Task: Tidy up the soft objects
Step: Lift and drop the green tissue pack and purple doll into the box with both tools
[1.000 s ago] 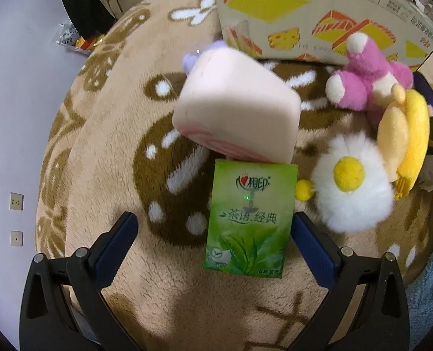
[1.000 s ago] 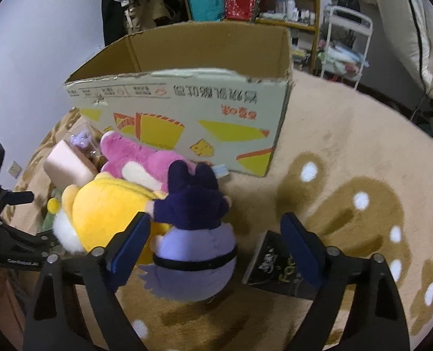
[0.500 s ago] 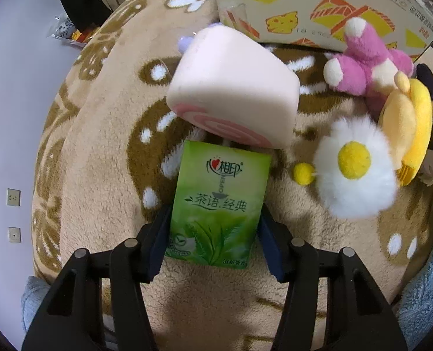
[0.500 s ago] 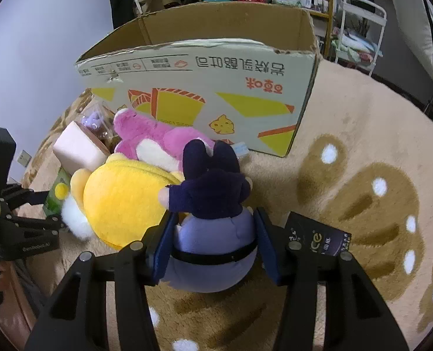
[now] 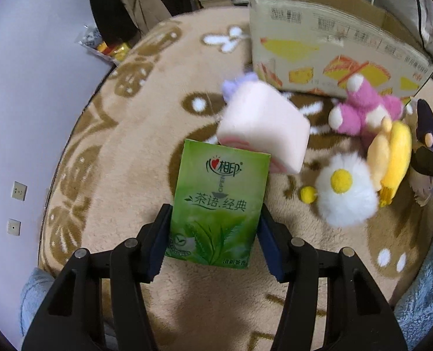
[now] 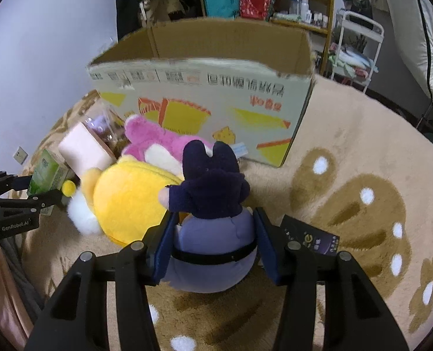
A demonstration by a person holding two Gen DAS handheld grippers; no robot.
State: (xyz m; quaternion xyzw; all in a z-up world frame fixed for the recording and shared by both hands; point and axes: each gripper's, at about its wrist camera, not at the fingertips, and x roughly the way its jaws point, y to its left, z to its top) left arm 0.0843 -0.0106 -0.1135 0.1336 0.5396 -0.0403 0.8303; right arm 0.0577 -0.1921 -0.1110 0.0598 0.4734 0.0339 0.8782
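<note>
Left tongs (image 5: 215, 244) now clamp the tissue pack (image 5: 218, 204), seemingly lifted.

Both grippers are showing matte black forked frames with round silver screws at the joints. The left gripper (image 5: 215, 234) and right gripper (image 6: 213, 245) are wearing dark blue finger pads. White lettering, possibly "GenRobot.AI", is showing on the left gripper's black body.

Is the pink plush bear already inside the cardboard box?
No, the pink plush bear lies on the beige rug against the outside of the cardboard box.
</note>
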